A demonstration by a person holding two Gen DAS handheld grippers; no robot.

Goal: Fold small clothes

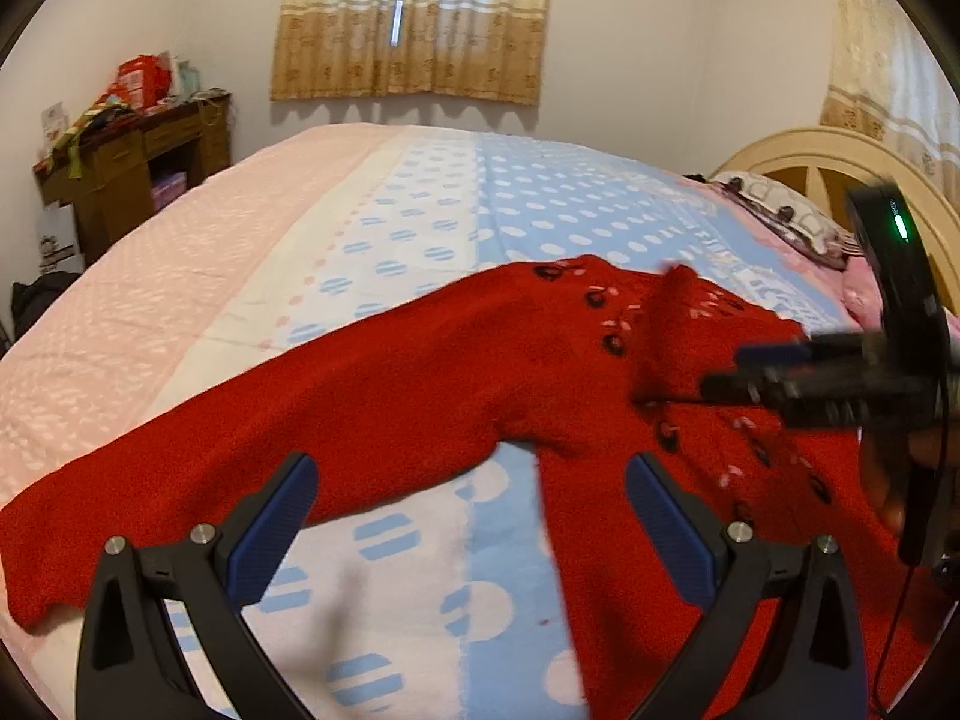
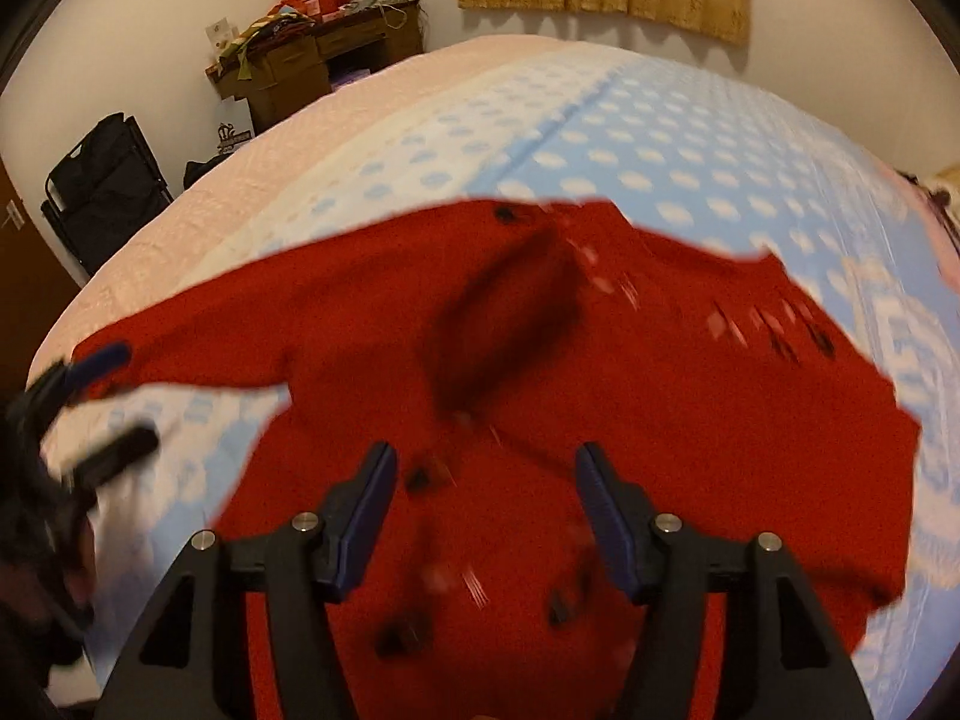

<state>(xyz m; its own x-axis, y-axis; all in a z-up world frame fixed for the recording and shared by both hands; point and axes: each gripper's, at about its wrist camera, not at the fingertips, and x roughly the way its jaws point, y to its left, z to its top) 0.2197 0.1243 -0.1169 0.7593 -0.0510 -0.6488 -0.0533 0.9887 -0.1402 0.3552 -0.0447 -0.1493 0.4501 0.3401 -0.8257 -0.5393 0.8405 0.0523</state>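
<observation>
Nearest in the left wrist view, the left gripper (image 1: 471,531) hangs with its jaws spread wide and empty over the bed (image 1: 252,276), just short of the outstretched sleeve (image 1: 240,438), probably placed to take that sleeve for a fold. The red sweater (image 2: 600,372) lies face up across the blue dotted sheet, one part already laid over its chest. Above its buttoned front the right gripper (image 2: 486,516) has its jaws apart, gripping nothing. Far off stands a cluttered dresser (image 1: 132,168).

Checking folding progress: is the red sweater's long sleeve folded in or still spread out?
Spread out. The red sweater lies on the bedspread with its sleeve stretched sideways.
</observation>
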